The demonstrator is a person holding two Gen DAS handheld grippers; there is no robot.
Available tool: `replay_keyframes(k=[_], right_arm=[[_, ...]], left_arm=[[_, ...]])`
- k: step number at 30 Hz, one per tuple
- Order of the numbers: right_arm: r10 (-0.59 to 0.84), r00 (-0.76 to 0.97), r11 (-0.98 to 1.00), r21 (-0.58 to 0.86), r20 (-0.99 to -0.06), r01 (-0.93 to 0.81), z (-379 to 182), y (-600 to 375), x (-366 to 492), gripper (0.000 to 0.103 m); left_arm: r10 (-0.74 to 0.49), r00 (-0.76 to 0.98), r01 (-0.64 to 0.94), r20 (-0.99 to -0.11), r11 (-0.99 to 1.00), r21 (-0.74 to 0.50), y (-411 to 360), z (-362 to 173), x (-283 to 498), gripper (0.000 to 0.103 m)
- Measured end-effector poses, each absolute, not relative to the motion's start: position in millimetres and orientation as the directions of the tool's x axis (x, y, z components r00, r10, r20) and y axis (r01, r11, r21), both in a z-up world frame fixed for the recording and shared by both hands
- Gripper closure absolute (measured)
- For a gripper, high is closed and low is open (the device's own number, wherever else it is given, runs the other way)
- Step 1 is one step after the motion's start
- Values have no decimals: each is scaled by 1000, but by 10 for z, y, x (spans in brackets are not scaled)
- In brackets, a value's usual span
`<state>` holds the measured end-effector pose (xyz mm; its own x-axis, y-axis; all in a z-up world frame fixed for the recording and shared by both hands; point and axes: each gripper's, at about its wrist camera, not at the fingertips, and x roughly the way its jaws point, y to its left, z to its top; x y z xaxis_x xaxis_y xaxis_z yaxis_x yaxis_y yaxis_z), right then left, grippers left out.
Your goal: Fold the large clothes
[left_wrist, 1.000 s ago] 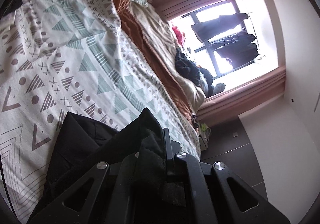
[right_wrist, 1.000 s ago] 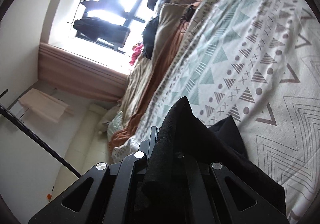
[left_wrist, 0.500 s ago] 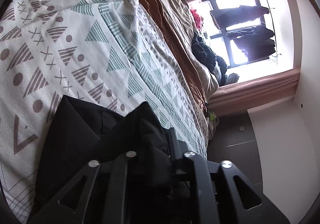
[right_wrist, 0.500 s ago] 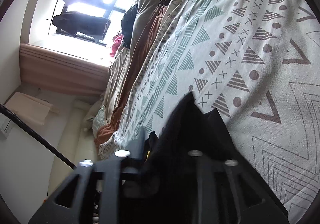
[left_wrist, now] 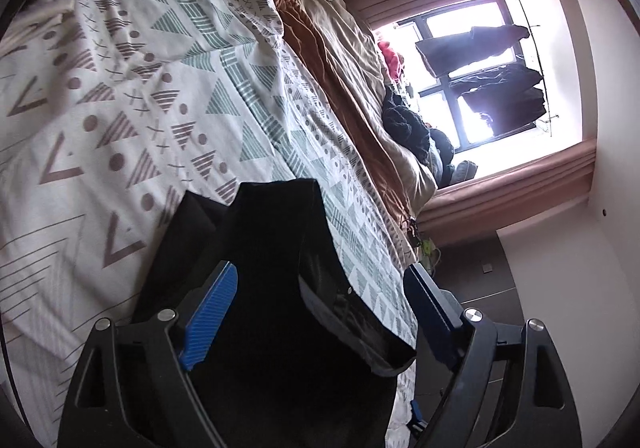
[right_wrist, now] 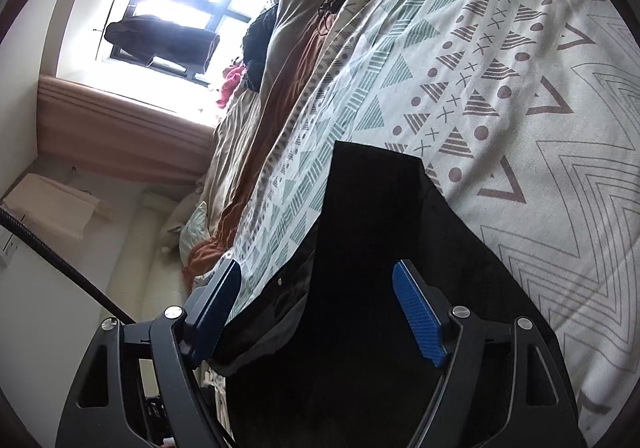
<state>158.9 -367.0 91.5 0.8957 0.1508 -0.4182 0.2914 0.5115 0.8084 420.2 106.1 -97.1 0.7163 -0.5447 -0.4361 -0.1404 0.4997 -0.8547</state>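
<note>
The black fabric garment lies on the white bedspread printed with green and brown triangles, at the near edge of the bed, already doubled over itself so that one folded panel ends in a straight far edge. It fills the near centre of both wrist views.

Left gripper: the jaws have just been opening and now stand wide, blue ribbed pads clear of the cloth. The garment lies between and below them but is not pinched.

Right gripper: the jaws have likewise just been opening and stand wide. The cloth lies beneath them, released, with neither pad pressing on it.

Step in hand, as judged: release after laying a fold.

1. Lift both grippers straight off the cloth before moving sideways, so that no pad drags the top layer (a ribbed pad probably catches soft fabric easily).
2. Check the far edge of the folded panel; in the right wrist view it runs straight, and it should remain so.
3. Check the side of the garment that overhangs the bed edge, above the dark floor in the left wrist view. It looks likely to slide off; draw it back onto the bedspread before the next fold.
4. Re-grip at two corners of one edge, keeping both hands level.
</note>
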Motion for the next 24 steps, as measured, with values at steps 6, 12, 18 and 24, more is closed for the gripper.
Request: replay_keyframes(k=[6, 12, 18, 24], right_arm=[[153, 891, 550, 786, -426, 282, 1071, -3502, 1372, 26], [147, 858, 614, 726, -492, 311, 1155, -3211, 1193, 26], [145, 785, 736, 596, -602, 321, 1259, -2749, 1150, 26], [149, 709, 840, 467, -689, 277, 1257, -2143, 1131, 26]], left_arm=[[-532, 696, -164, -483, 537, -827, 1149, -973, 3885, 18], [-526, 658, -192, -539, 575, -796, 1221, -1072, 3533, 17], [-526, 604, -220, -598, 612, -760, 1254, -1285, 3229, 18], [-528, 575, -260, -626, 607, -751, 1303, -1495, 2926, 18]])
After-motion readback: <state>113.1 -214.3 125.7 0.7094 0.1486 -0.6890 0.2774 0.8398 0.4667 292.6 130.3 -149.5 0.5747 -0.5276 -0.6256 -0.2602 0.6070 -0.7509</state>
